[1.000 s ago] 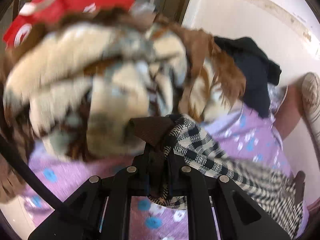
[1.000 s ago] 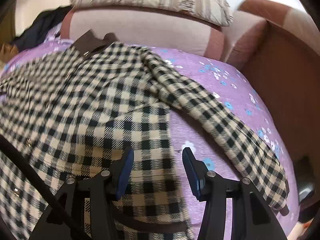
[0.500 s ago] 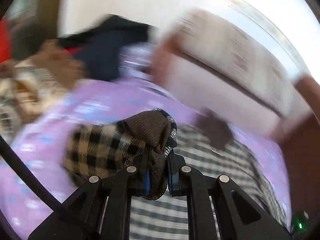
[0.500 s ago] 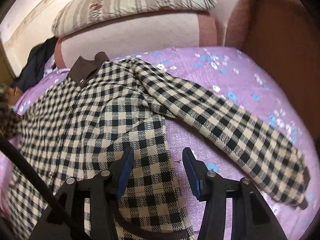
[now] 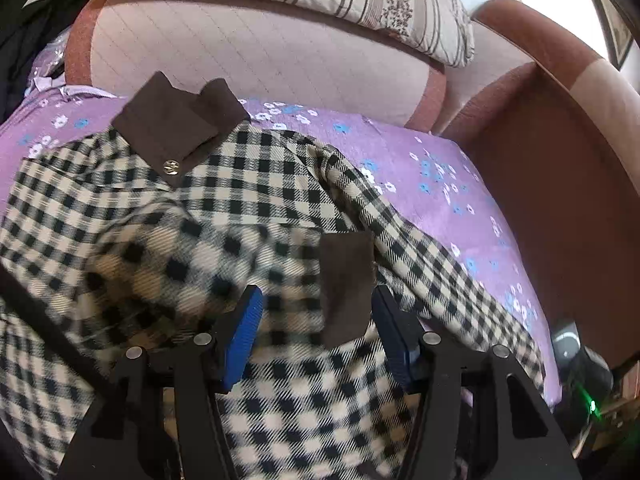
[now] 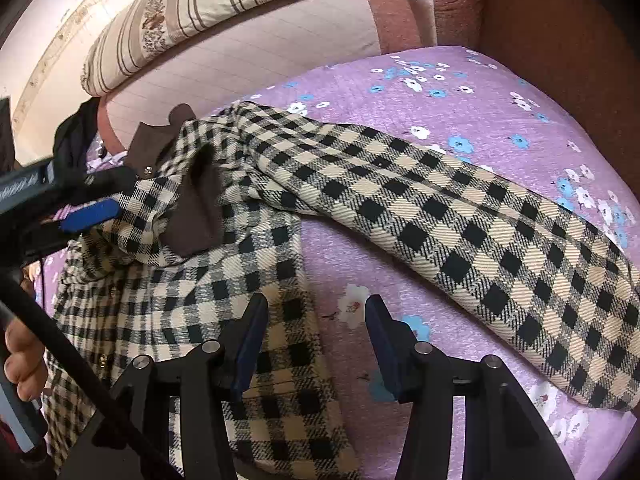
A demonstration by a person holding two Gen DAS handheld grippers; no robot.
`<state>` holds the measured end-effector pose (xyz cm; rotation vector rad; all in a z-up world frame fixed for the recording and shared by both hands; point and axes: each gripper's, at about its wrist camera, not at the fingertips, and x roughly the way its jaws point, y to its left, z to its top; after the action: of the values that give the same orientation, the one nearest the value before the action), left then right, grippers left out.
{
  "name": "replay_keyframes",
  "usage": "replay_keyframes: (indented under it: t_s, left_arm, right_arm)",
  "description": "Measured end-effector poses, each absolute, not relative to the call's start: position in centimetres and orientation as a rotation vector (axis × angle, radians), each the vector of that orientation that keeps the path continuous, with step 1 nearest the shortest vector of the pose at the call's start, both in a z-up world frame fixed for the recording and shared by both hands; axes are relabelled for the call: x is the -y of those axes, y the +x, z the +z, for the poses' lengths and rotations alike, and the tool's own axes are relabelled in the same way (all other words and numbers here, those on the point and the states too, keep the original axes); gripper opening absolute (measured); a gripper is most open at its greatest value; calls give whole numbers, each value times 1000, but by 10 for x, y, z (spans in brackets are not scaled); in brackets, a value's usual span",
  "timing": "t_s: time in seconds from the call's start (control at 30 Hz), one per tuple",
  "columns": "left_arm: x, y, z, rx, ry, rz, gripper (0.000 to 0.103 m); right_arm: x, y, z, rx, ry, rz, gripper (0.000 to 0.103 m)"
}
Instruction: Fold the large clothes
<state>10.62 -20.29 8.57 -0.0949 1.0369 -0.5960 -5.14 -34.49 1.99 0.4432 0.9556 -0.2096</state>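
Checked coat (image 5: 248,200) spread flat on purple bedspread (image 6: 460,92), brown collar (image 5: 172,132) toward headboard. Left gripper (image 5: 316,320) jaws wide, empty, sleeve cuff (image 5: 346,280) lying folded across chest. Right gripper (image 6: 314,328) jaws wide, empty, over coat's side edge, likely for next grab.

Your left hand-held gripper (image 5: 316,328) has its jaws spread wide; your right hand-held gripper (image 6: 312,336) is spread wide too, gripping nothing.

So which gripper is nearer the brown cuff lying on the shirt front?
Left. The left gripper is right at the cuff, jaws open either side; the right gripper sits lower, by the shirt hem.
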Motion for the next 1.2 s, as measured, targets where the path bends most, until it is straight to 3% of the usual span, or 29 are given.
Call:
replay_keyframes:
  t_s: [0.13,0.43,0.6,0.63,0.67,0.7,1.0,1.2]
  left_arm:
    - [154,90,99,-971,-71,-557,68]
    - [10,44,77,-817,233,-146,68]
    - [-34,50,45,-867,217,-76,68]
    - [-38,52,42,-873,202,-79,68]
    - [-41,53,40,-874,191,-84,68]
    - [-44,54,40,-870,189,-87,68]
    - [-51,76,40,-858,117,-42,68]
    - [-47,82,23,-904,145,-27,68]
  right_arm:
    - [333,-50,26,-936,429,-158,55]
    - [297,-1,45,-926,359,-156,55]
    - [285,75,24,-1017,325,-201,57]
    - [285,84,20,-1034,315,-213,54]
    - [285,93,14,-1059,343,-183,23]
    - [287,97,12,-1077,381,-143,6]
    - [336,86,12,-1071,356,-376,6]
    - [316,69,54,-912,361,-341,6]
